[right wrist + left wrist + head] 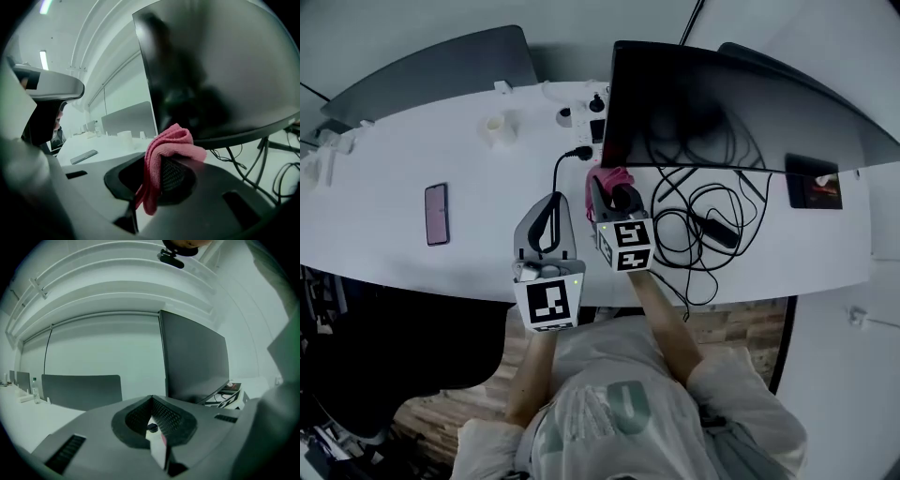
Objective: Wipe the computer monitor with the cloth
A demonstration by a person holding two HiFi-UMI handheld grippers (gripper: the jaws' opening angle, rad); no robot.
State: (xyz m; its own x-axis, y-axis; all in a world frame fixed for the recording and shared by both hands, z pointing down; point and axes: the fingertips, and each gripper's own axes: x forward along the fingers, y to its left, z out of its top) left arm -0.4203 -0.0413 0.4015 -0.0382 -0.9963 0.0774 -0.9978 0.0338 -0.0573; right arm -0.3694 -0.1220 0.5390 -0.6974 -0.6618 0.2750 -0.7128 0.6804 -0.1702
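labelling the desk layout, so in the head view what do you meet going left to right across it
phone → white cup → left gripper → right gripper holding the pink cloth → tangle of cables → small dark device. Monitor left out: it spans the right half.

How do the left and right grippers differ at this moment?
The right gripper is shut on the pink cloth; the left gripper has its jaws together on nothing. The right gripper's tip sits by the monitor's lower left corner; the left gripper is further back over the table, left of the monitor. Both point towards the monitor's side.
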